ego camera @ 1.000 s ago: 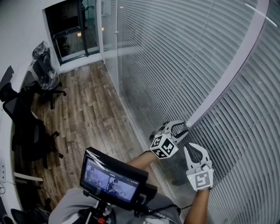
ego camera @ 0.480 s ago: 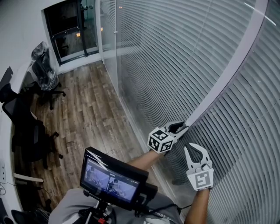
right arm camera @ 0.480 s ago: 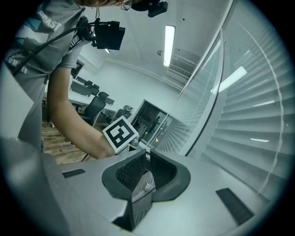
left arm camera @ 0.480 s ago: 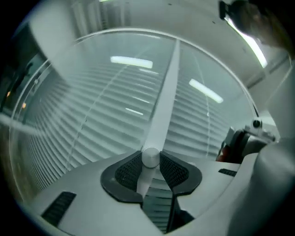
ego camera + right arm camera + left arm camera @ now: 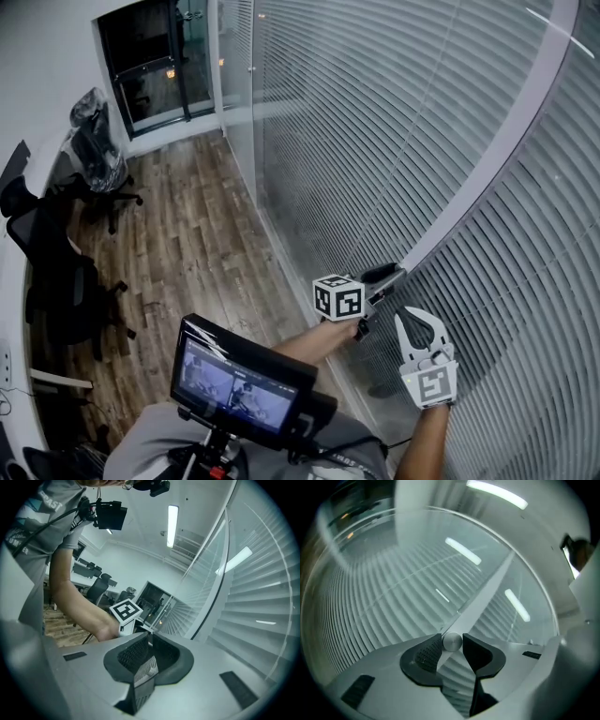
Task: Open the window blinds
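The window blinds (image 5: 375, 122) cover the glass wall along the right of the head view, their slats running level from the upper edge to the floor. In front of them hangs the white tilt wand (image 5: 480, 597), slanting down to the left gripper (image 5: 384, 277). The head view shows only dark jaws at the wand's foot. The left gripper view shows what the head view cannot: the wand's round end cap sits between the two ribbed pads and touches both, so the jaws, which have just been closing, grip it. That gripper's marker cube (image 5: 337, 297) stands out toward the room. Just beside and below, apart from the wand, the right gripper (image 5: 411, 321) points at the slats. Its own view shows the pads meeting at the tips with nothing between them. That view also shows the person's left forearm (image 5: 70, 602) and a ceiling light strip (image 5: 172, 520), both absent from the head view. Only the head view shows the wood floor (image 5: 187, 234), the black office chairs (image 5: 56, 272), a chest-mounted monitor (image 5: 244, 384) and a dark glass door (image 5: 155, 61).
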A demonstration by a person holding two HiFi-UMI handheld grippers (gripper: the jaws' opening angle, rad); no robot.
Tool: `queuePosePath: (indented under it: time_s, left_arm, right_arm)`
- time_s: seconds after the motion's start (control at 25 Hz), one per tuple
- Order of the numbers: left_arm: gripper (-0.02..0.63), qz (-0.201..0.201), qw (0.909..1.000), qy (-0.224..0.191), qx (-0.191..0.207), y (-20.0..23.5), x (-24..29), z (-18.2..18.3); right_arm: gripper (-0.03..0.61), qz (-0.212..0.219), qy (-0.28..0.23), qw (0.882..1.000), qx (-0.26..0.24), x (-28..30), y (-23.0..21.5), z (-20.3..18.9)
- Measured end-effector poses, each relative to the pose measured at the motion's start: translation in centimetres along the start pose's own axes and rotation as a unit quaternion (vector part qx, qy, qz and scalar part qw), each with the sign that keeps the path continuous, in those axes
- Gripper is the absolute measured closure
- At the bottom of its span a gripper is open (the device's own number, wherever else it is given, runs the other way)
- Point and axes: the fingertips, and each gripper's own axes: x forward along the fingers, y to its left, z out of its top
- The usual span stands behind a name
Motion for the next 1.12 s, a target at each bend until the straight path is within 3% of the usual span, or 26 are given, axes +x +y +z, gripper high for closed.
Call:
queuePosePath:
  time_s: [0.04,0.08,0.16,0.2,0.24,0.32,0.4,0.44,0.48,0.52,0.56,0.6,0.64,0.68,0.72,0.76,0.8,0.88,0.96,1.04,1.08,1.12]
  left_arm:
    - [0.482,0.012,0.9939,0.022,0.107,-0.5,-0.2,0.0]
    - [0.468,0.027,0.9729,0.045,0.225,-1.0,-0.4,-0.1]
    - [0.463,0.053,0.9003,0.085,0.424,-1.5,-0.5,-0.2]
    - [0.463,0.059,0.8660,0.103,0.486,-1.6,-0.3,-0.4]
    - [0.463,0.061,0.8387,0.119,0.528,-1.7,-0.1,-0.6]
    - [0.463,0.062,0.7991,0.152,0.579,-1.5,0.3,-1.3]
    - [0.463,0.069,0.7684,0.173,0.612,-0.9,0.5,-1.7]
    - [0.465,0.073,0.7565,0.178,0.625,-0.6,0.5,-1.8]
    - [0.478,0.075,0.7507,0.178,0.632,-0.5,0.5,-1.8]
    - [0.485,0.075,0.7546,0.175,0.628,-0.5,0.5,-1.8]
    - [0.485,0.073,0.7713,0.170,0.609,-0.4,0.5,-1.8]
    - [0.486,0.067,0.8020,0.162,0.571,-0.3,0.5,-1.8]
    - [0.486,0.058,0.8436,0.149,0.513,-0.2,0.5,-1.8]
    - [0.486,0.047,0.8883,0.130,0.438,-0.1,0.6,-1.6]
    - [0.486,0.034,0.9271,0.108,0.357,-0.1,0.7,-1.3]
    - [0.486,0.025,0.9545,0.086,0.285,-0.2,0.8,-1.1]
    - [0.486,0.020,0.9711,0.069,0.228,-0.2,0.8,-0.9]
    - [0.486,0.016,0.9893,0.044,0.138,-0.1,0.7,-0.6]
    - [0.486,0.009,0.9994,0.016,0.030,0.3,0.5,-0.4]
    - [0.486,-0.004,0.9952,-0.018,-0.096,0.7,0.3,0.0]
    - [0.486,-0.012,0.9895,-0.031,-0.140,0.8,0.3,0.2]
    - [0.486,-0.018,0.9867,-0.035,-0.158,0.8,0.3,0.3]
  right_arm:
    - [0.583,0.001,0.001,1.000,0.000,-0.1,0.1,0.0]
    - [0.583,0.001,0.001,1.000,-0.001,-0.1,0.1,0.0]
    - [0.583,0.000,0.001,1.000,-0.001,-0.1,0.0,-0.1]
    - [0.583,0.000,0.002,1.000,-0.001,0.0,-0.1,-0.1]
    - [0.583,0.000,0.004,1.000,0.001,0.0,-0.2,-0.1]
    - [0.583,0.003,0.009,1.000,0.002,0.2,0.0,-0.1]
    - [0.583,0.004,0.007,1.000,0.005,0.5,0.3,-0.1]
    - [0.583,0.004,0.006,1.000,0.007,0.5,0.3,-0.2]
    - [0.583,0.003,0.006,1.000,0.008,0.4,0.3,-0.3]
    - [0.583,0.002,0.009,1.000,0.008,0.4,0.3,-0.5]
    - [0.583,0.002,0.011,1.000,0.008,0.3,0.2,-0.7]
    - [0.583,0.002,0.013,1.000,0.009,0.2,0.2,-1.0]
    - [0.583,0.002,0.014,1.000,0.010,0.2,0.1,-1.2]
    - [0.583,0.002,0.013,1.000,0.012,0.2,0.0,-1.4]
    - [0.583,0.002,0.012,1.000,0.014,0.2,-0.1,-1.5]
    - [0.583,0.002,0.011,1.000,0.015,0.3,-0.1,-1.6]
    - [0.583,0.002,0.010,1.000,0.016,0.3,-0.2,-1.6]
    - [0.583,0.003,0.010,1.000,0.018,0.3,-0.3,-1.6]
    - [0.583,0.004,0.012,1.000,0.017,0.4,-0.4,-1.7]
    - [0.583,0.005,0.010,1.000,0.016,0.6,-0.4,-1.7]
    - [0.583,0.005,0.009,1.000,0.015,0.7,-0.4,-1.8]
    - [0.583,0.006,0.008,1.000,0.015,0.8,-0.4,-1.8]
